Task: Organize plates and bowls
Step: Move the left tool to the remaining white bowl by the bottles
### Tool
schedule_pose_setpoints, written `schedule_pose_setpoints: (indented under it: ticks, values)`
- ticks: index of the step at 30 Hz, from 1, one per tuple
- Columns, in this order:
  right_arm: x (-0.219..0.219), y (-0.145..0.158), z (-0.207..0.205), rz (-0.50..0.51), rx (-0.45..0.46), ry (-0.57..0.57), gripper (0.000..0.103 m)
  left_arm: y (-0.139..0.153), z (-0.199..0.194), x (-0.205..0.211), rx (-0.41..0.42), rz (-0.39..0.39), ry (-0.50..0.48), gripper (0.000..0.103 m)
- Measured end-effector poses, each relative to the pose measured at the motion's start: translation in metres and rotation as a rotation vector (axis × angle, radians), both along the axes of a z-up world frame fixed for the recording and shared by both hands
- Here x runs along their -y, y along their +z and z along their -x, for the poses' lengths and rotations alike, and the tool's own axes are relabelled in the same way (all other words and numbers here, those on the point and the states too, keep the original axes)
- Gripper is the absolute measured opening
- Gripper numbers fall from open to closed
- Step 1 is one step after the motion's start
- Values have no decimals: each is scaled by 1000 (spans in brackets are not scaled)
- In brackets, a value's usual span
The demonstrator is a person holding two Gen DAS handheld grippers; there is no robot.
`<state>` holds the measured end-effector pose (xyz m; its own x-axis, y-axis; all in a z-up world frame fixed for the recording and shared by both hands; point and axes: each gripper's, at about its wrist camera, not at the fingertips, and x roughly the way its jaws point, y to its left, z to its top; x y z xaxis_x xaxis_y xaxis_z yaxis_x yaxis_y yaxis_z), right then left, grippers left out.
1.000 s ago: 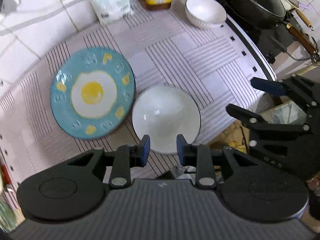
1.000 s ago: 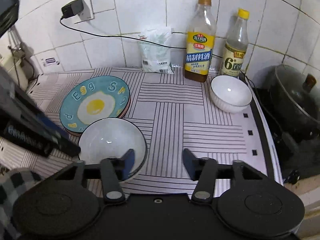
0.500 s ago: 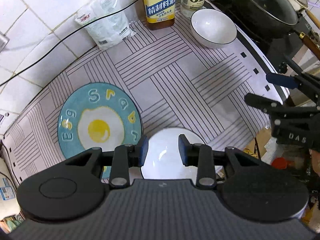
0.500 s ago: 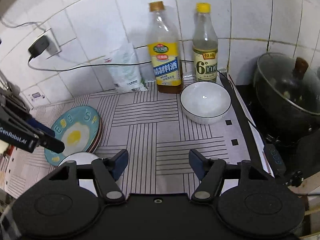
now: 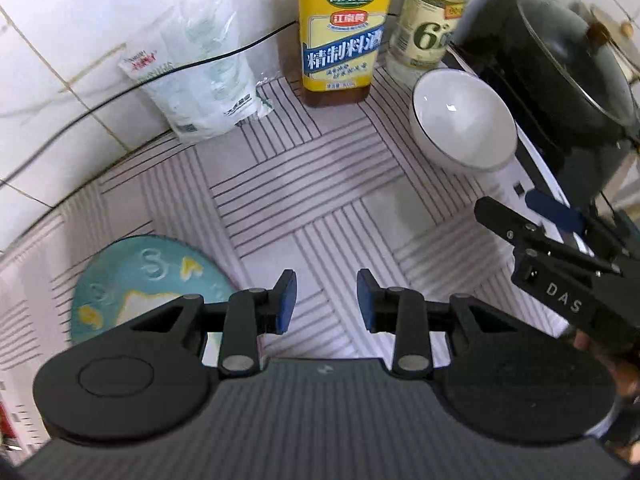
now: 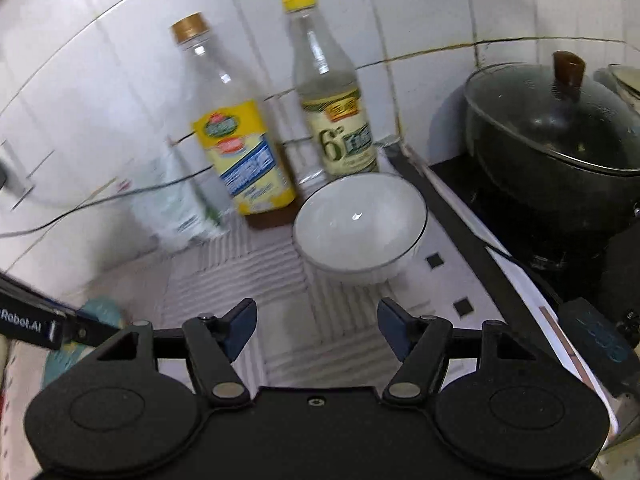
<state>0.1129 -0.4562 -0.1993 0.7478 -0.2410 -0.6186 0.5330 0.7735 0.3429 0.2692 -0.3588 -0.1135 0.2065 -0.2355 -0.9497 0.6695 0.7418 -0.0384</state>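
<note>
A white bowl (image 5: pixel 464 120) sits at the back right of the striped counter, next to the stove; it also shows in the right wrist view (image 6: pixel 360 224). A teal fried-egg plate (image 5: pixel 144 280) lies at the left, partly hidden behind my left gripper; only its edge (image 6: pixel 100 312) shows in the right wrist view. My left gripper (image 5: pixel 326 300) is open and empty above the counter's middle. My right gripper (image 6: pixel 316 328) is open and empty, short of the white bowl; it also shows in the left wrist view (image 5: pixel 552 248). The second bowl is out of view.
Two bottles (image 5: pixel 344 28) (image 5: pixel 432 28) and a plastic bag (image 5: pixel 200 80) stand against the tiled wall. A black lidded pot (image 6: pixel 560 132) sits on the stove at the right. A cable (image 6: pixel 100 204) runs along the wall.
Both grippers have moved forward and right toward the back white bowl. The nearer bowl has dropped out of view below the left gripper. Both grippers have stayed open.
</note>
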Motion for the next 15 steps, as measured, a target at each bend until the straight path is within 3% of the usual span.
schedule_pose_setpoints:
  ticks: [10,15]
  values:
    - [33,-26,-17,-111,32,-205,72,-32,-30,27,-26,147,135,32]
    - [48,-31,-27,-167,5,-255,71,-33,-26,47,-14,179,118,32]
